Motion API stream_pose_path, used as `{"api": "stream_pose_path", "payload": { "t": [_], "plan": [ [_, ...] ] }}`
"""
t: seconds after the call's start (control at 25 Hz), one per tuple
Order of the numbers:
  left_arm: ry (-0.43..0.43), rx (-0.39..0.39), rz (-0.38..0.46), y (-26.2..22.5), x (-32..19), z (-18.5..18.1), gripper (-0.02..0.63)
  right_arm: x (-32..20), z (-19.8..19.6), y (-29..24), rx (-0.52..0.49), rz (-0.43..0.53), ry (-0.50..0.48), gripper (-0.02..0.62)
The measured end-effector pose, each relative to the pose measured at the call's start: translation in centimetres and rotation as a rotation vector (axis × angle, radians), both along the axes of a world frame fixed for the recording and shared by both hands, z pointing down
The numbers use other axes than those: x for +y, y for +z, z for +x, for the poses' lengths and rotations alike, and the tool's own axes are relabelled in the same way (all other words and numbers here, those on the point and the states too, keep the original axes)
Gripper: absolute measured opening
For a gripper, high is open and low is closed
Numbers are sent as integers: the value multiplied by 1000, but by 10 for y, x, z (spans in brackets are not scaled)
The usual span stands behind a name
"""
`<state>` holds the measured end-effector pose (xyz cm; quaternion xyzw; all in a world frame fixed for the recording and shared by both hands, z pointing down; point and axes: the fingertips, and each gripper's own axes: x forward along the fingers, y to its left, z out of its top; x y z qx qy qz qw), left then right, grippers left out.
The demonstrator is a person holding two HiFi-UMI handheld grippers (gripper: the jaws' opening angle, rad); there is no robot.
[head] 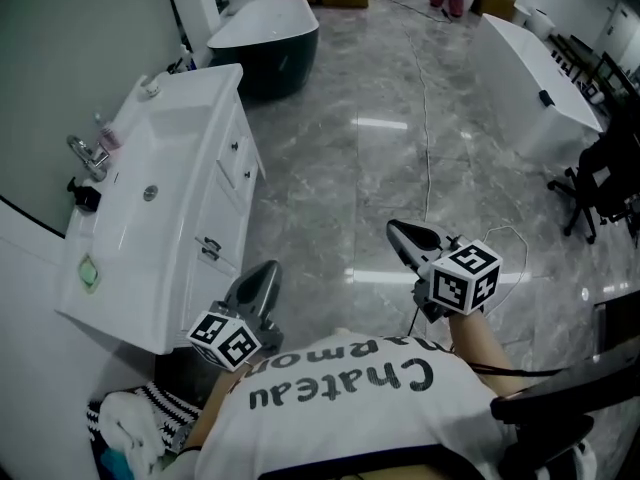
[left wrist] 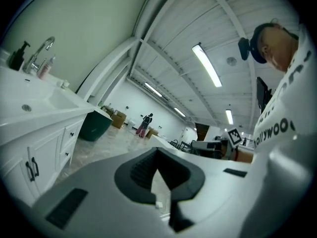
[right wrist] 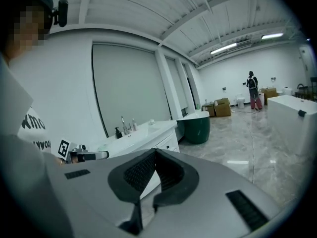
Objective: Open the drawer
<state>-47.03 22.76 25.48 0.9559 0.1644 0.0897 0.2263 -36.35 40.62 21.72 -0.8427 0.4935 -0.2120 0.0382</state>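
Observation:
A white vanity cabinet [head: 160,218] stands at the left, its drawers [head: 238,160] shut and fitted with small dark handles. The same drawers [left wrist: 69,140] show in the left gripper view, with door handles below. My left gripper [head: 262,276] hangs low beside the cabinet's near corner, jaws shut and empty; seen along them, my left gripper [left wrist: 157,151] points past the cabinet front. My right gripper [head: 402,232] is over the floor, well right of the cabinet. Its jaws meet at the tip of my right gripper [right wrist: 155,151] with nothing between them.
The vanity top carries a faucet [head: 85,154] and a dark soap bottle [head: 84,196]. A dark green bathtub [head: 268,36] stands beyond the cabinet, a white tub [head: 540,78] at the right. A cable [head: 426,118] crosses the grey floor. A black chair [head: 600,183] sits at the far right.

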Motion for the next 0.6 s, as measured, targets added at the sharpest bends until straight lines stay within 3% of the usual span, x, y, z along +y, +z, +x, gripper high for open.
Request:
{"api": "stream_pose_path", "payload": {
  "t": [0.12, 0.28, 0.44, 0.6],
  "plan": [
    [-58, -28, 49, 11, -17, 27, 8, -9, 32, 5, -7, 26, -12, 11],
    [-153, -63, 53, 24, -40, 47, 8, -24, 61, 20, -51, 47, -31, 11],
    [-151, -72, 27, 27, -54, 63, 6, -54, 80, 34, -119, 82, -72, 11],
    [-150, -105, 8, 42, -81, 95, 8, -88, 108, 48, -118, 53, -114, 11]
  ]
}}
